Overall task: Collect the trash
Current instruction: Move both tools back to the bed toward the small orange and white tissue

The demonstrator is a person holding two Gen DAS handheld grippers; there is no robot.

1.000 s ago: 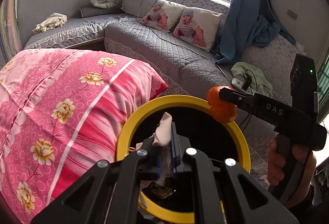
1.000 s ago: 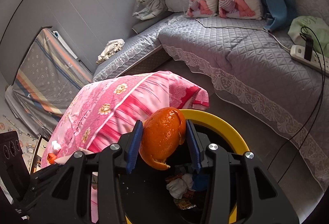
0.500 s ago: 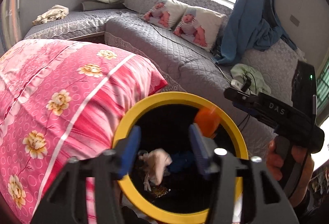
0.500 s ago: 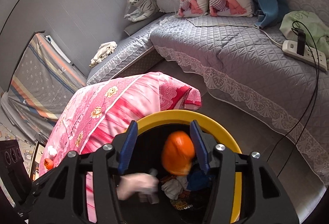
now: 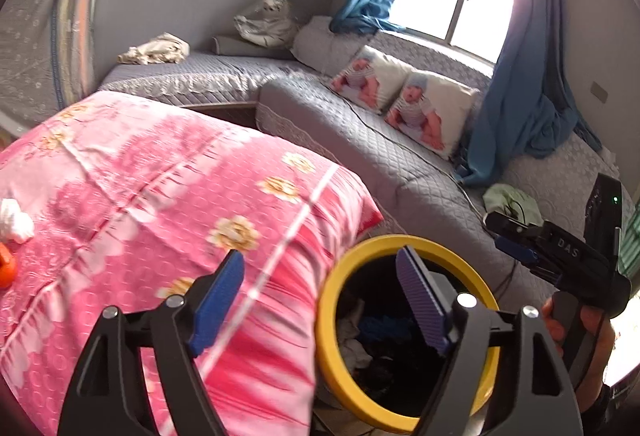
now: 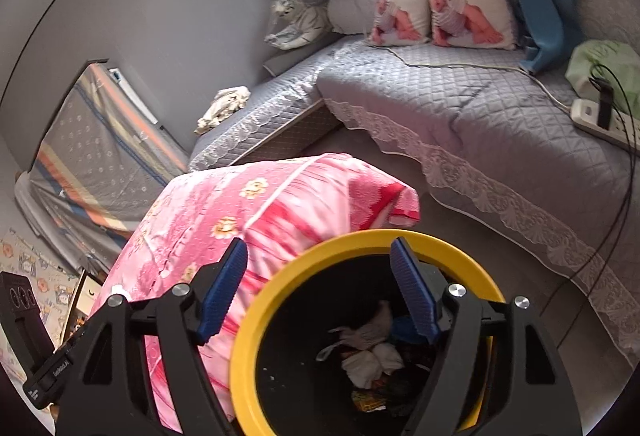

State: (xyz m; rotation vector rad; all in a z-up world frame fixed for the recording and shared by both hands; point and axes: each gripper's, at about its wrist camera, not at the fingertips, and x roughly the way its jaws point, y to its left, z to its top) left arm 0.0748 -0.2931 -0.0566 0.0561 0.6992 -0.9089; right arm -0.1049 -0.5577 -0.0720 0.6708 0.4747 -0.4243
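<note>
A black trash bin with a yellow rim (image 5: 344, 268) (image 6: 360, 240) stands beside the pink quilt. It holds crumpled tissues (image 6: 370, 356) and wrappers. My left gripper (image 5: 320, 288) is open and empty, over the quilt's edge and the bin's left rim. My right gripper (image 6: 318, 284) is open and empty above the bin; it also shows in the left wrist view (image 5: 516, 240) at the right. A white tissue (image 5: 14, 222) and an orange peel piece (image 5: 6, 268) lie on the quilt at the far left.
The pink flowered quilt (image 5: 160, 188) (image 6: 248, 204) covers a raised surface left of the bin. A grey quilted corner sofa (image 6: 460, 108) with baby-print pillows (image 6: 440, 4) runs behind. A power strip (image 6: 600, 120) with cables lies on it at the right.
Both grippers opened. The tissue fell from the left and the orange peel from the right into the bin. The left gripper has swung left toward the quilt.
</note>
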